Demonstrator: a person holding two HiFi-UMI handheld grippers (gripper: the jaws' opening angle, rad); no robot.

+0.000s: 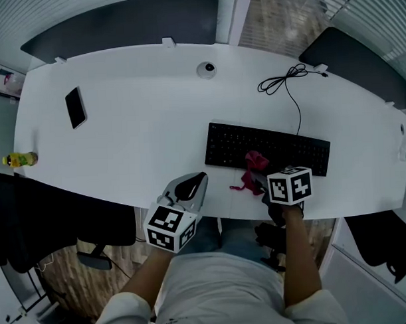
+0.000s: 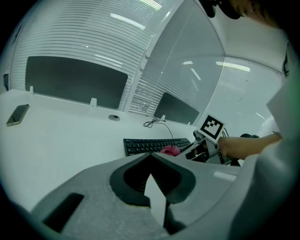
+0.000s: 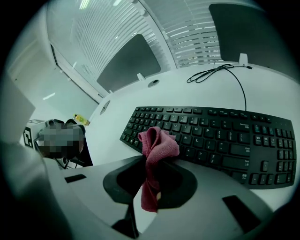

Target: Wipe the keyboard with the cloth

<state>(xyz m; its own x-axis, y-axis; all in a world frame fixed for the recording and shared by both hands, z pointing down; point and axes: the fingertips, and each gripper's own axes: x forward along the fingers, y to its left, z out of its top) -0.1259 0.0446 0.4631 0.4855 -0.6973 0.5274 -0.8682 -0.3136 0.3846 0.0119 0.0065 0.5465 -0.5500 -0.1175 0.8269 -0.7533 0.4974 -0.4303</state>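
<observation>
Your right gripper (image 1: pixel 259 181) pinches a red cloth (image 1: pixel 252 168) between its jaws. The cloth's bunched top lies over the front edge of the black keyboard (image 1: pixel 282 147), toward its left half, on the white bench (image 1: pixel 135 127). Your left gripper (image 1: pixel 190 187), jaws pressed together on nothing, hangs at the bench's near edge, left of the keyboard and apart from it.
</observation>
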